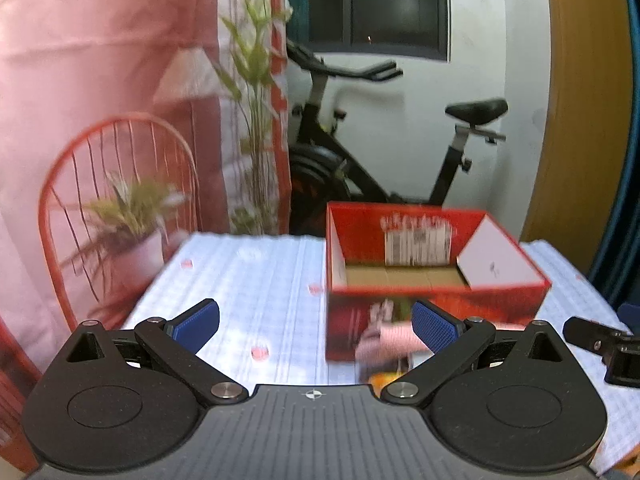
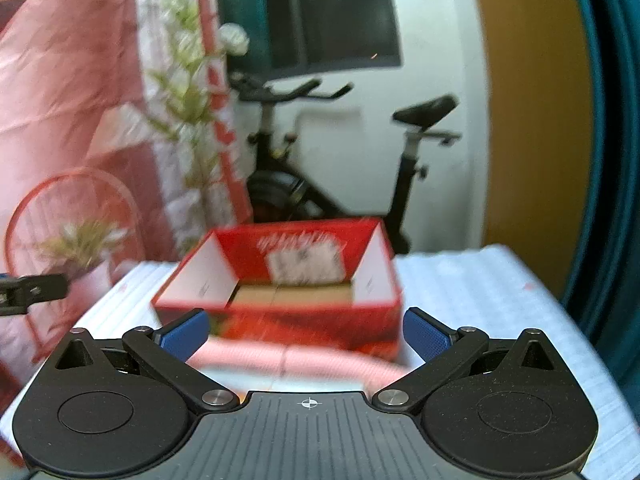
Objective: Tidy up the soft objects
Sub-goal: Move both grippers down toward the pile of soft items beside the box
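An open red cardboard box (image 1: 436, 264) stands on the white-blue checked tablecloth (image 1: 248, 280), with only its brown bottom showing inside. A pink striped soft cloth (image 1: 390, 340) lies against the box's near side. My left gripper (image 1: 316, 322) hovers open to the left of the box, nothing between its blue pads. In the right wrist view the same box (image 2: 288, 276) is straight ahead, and the pink cloth (image 2: 292, 360), blurred, stretches just in front of my right gripper (image 2: 304, 334). That gripper is open, with the cloth lying low between its pads.
A potted plant (image 1: 132, 232) and a red wire chair (image 1: 116, 200) stand at the table's left edge. An exercise bike (image 1: 384, 144) is behind the table by the white wall. Something orange (image 1: 384, 380) peeks out under the cloth. The other gripper's tip (image 1: 600, 340) shows at right.
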